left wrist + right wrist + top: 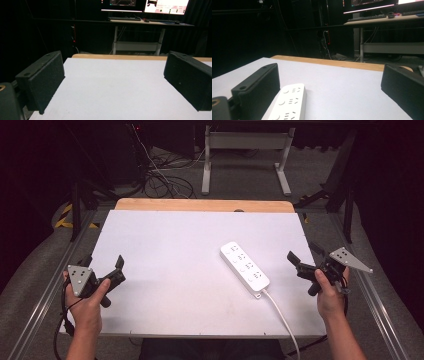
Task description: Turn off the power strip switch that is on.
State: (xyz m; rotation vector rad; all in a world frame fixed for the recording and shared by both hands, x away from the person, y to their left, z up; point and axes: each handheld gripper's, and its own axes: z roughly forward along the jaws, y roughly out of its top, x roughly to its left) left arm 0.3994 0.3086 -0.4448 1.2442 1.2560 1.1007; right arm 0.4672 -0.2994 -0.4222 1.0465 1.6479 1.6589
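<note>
**A:** What lies on the surface (165, 270)?

**B:** A white power strip (244, 268), flat, right of centre, set at a slant. Its cord (282, 317) runs off the near edge.

**A:** How would it handle?

**B:** My guess is a light, rigid plastic bar with a smooth, somewhat slippery shell. Its long sides look like the best place to grip, near the middle, so it stays level. The trailing cord may drag and twist it.

**A:** Where are the tongs?

**B:** The right tongs (303, 261) are held just right of the strip, not touching it. Their jaws are spread wide and hold nothing. In the right gripper view the strip (287, 103) lies just inside the left jaw. The left tongs (104, 262) are well apart from the strip, at the surface's left edge, also wide open and empty.
</note>
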